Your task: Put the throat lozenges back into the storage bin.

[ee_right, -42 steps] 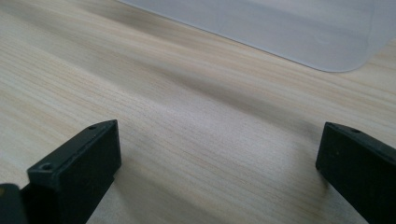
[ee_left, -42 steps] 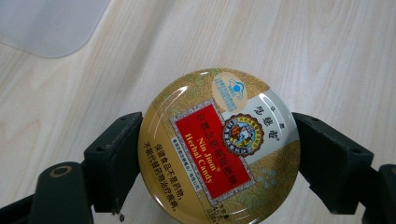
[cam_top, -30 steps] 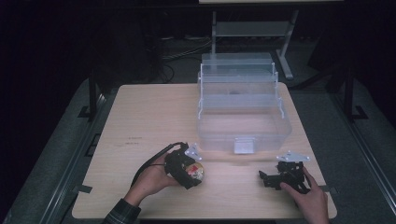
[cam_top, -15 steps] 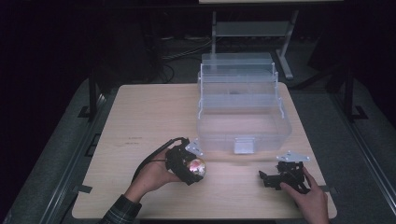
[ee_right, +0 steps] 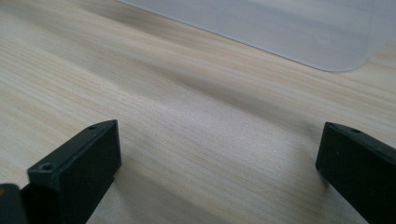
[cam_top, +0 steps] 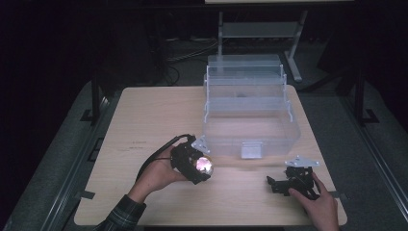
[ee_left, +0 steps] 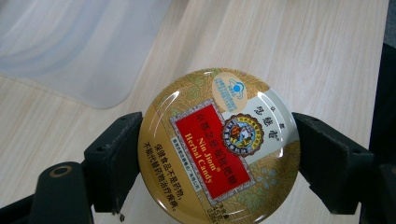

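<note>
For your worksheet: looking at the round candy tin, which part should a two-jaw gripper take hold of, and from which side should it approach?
Grip the candy tin across its width, on opposite points of the thin rim, coming edge-on so the flat printed lid stays clear. The left gripper does this: one jaw presses each side of the round wall. The disc is shallow and smooth, so centre the jaws on its widest line.

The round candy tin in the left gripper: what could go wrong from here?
1. The candy tin is smooth and round, and the left gripper holds it only at two opposite points of its edge, so it might slip or swivel.
2. The clear plastic box stands close by; the tin could knock against its front wall instead of clearing it.
3. The right gripper is open and apart, so nothing could catch a dropped tin.
</note>
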Demonstrator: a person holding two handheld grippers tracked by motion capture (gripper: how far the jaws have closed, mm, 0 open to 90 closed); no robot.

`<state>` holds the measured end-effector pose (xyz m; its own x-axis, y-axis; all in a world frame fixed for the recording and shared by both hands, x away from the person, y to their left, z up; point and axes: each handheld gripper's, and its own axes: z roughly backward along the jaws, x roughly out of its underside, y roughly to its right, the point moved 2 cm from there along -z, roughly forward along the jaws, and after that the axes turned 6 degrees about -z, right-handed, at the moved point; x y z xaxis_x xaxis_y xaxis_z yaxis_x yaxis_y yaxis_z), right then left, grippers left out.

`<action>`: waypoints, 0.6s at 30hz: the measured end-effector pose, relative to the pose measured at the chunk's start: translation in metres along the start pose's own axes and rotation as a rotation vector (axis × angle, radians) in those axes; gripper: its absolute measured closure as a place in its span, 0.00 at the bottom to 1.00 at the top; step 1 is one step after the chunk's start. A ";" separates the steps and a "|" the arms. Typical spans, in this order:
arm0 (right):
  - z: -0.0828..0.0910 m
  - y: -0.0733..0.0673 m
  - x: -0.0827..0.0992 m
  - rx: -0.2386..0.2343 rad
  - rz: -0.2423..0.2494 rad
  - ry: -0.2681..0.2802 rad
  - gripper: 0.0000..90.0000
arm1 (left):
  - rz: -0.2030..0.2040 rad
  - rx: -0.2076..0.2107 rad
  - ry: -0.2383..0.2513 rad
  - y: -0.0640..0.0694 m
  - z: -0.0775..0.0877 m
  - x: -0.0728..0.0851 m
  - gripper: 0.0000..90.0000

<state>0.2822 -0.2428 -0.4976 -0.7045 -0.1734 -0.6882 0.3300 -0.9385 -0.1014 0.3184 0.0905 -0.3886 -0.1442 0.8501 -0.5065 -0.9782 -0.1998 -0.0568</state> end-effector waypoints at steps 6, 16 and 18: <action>0.000 0.000 0.000 0.000 0.000 0.000 0.00 | 0.005 -0.003 0.013 -0.003 0.004 -0.005 0.22; 0.000 0.000 0.000 0.000 0.001 0.000 0.00 | 0.008 -0.002 0.027 -0.009 0.011 -0.015 0.22; 0.000 0.000 0.000 0.001 0.001 0.000 0.00 | 0.006 -0.002 0.029 -0.010 0.012 -0.017 0.22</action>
<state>0.2821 -0.2429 -0.4975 -0.7042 -0.1746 -0.6882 0.3305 -0.9385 -0.1000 0.3287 0.0840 -0.3695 -0.1454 0.8346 -0.5314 -0.9770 -0.2057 -0.0558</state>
